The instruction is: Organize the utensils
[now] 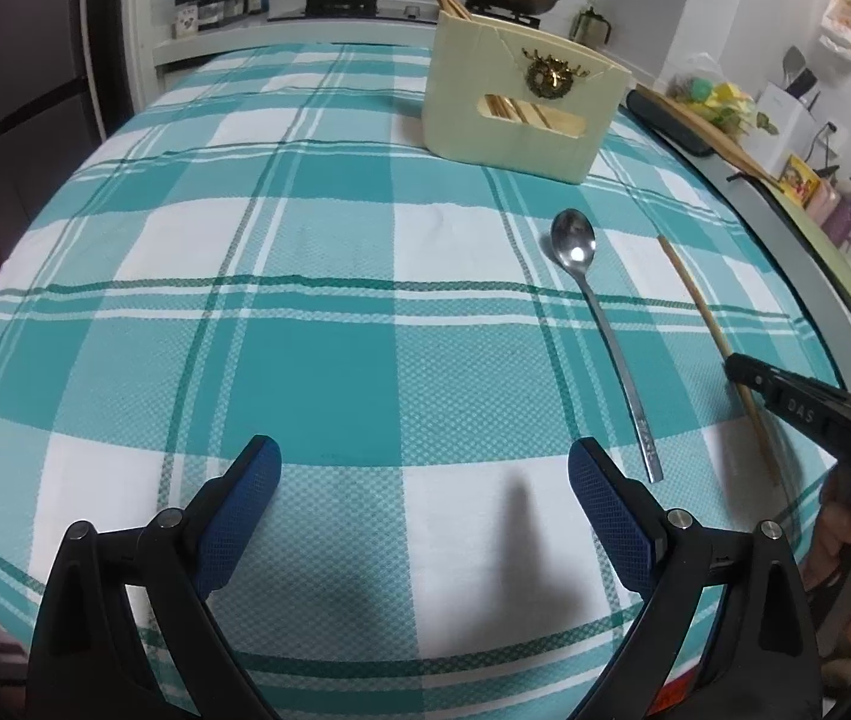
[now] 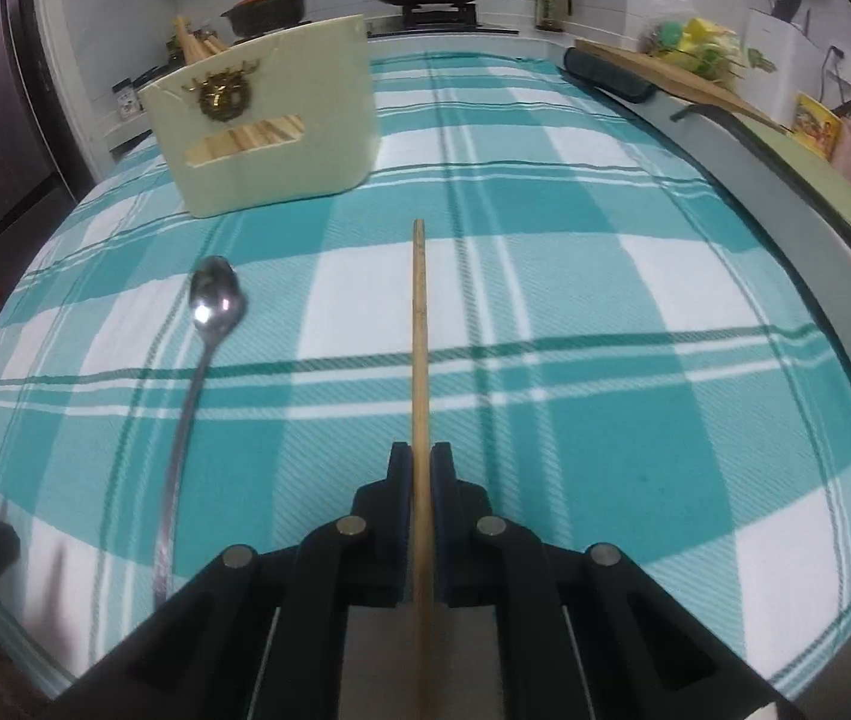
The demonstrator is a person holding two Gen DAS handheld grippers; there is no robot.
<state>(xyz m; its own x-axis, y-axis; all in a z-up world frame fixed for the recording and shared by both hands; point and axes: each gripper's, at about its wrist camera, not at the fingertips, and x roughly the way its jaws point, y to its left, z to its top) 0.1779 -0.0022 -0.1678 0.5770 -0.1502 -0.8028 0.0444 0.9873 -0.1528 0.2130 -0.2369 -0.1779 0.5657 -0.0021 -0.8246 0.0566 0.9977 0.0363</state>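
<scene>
On the checked worktop (image 2: pixel 605 276) the cream holder (image 2: pixel 269 138) stands ahead and left of the right tool (image 2: pixel 419 468), which is clamped on a chopstick (image 2: pixel 420 324) pointing straight forward. The spoon (image 1: pixel 599 324) lies handle-first just right of the left tool (image 1: pixel 425 468), whose fingers are spread apart and empty.

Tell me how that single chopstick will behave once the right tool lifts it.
The chopstick looks stiff and light, so it should stay straight. The right tool grips near one end, so the long free end may droop or pivot. Being thin and round-looking, it could roll on the tablecloth if dropped.
</scene>
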